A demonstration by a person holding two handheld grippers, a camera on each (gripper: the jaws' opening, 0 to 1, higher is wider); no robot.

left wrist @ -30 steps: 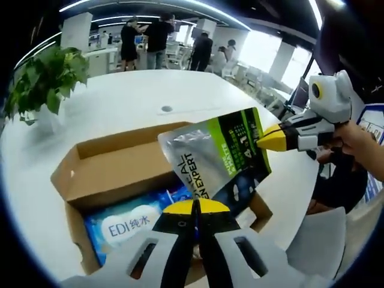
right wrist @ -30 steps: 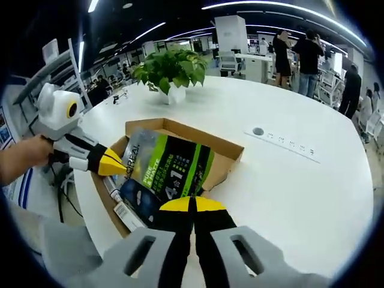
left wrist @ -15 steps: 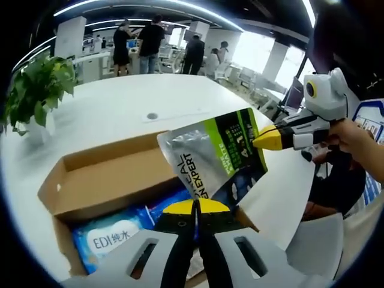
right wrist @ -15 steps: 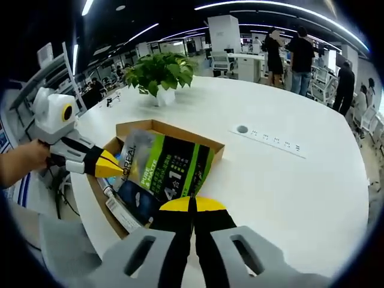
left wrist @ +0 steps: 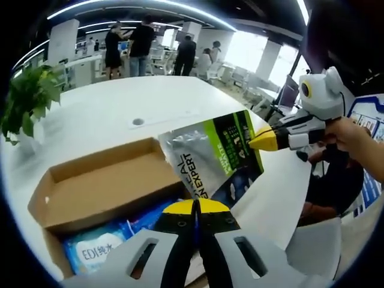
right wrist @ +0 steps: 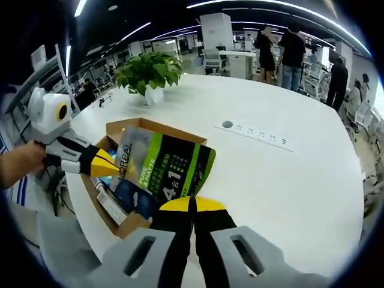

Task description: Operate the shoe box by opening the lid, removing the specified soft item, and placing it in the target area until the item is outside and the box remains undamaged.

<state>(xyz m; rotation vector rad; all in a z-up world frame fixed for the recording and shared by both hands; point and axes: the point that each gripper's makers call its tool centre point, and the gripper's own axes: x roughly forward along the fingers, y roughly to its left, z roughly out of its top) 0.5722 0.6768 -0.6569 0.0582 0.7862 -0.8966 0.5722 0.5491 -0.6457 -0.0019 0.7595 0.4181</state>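
Note:
A silver, green and black soft pouch [left wrist: 213, 159] hangs in the air above an open cardboard shoe box [left wrist: 102, 180]. My left gripper [left wrist: 195, 207] is shut on the pouch's lower edge. The right gripper [left wrist: 261, 139] comes in from the right, held by a hand, and is shut on the pouch's far corner. In the right gripper view the pouch [right wrist: 162, 171] rises from my shut right gripper [right wrist: 193, 204], and the left gripper [right wrist: 108, 165] pinches its left edge over the box [right wrist: 174, 131]. A blue wipes pack [left wrist: 96, 255] lies inside the box.
The box sits on a large white table [right wrist: 288, 192] near its edge. A potted plant [right wrist: 147, 72] stands behind the box, and a socket strip [right wrist: 255, 133] is set into the tabletop. Several people stand far off at the back.
Both grippers keep their hold on the pouch. The box has slid left and lower in both views, so the pouch now hangs more over the box's right side.

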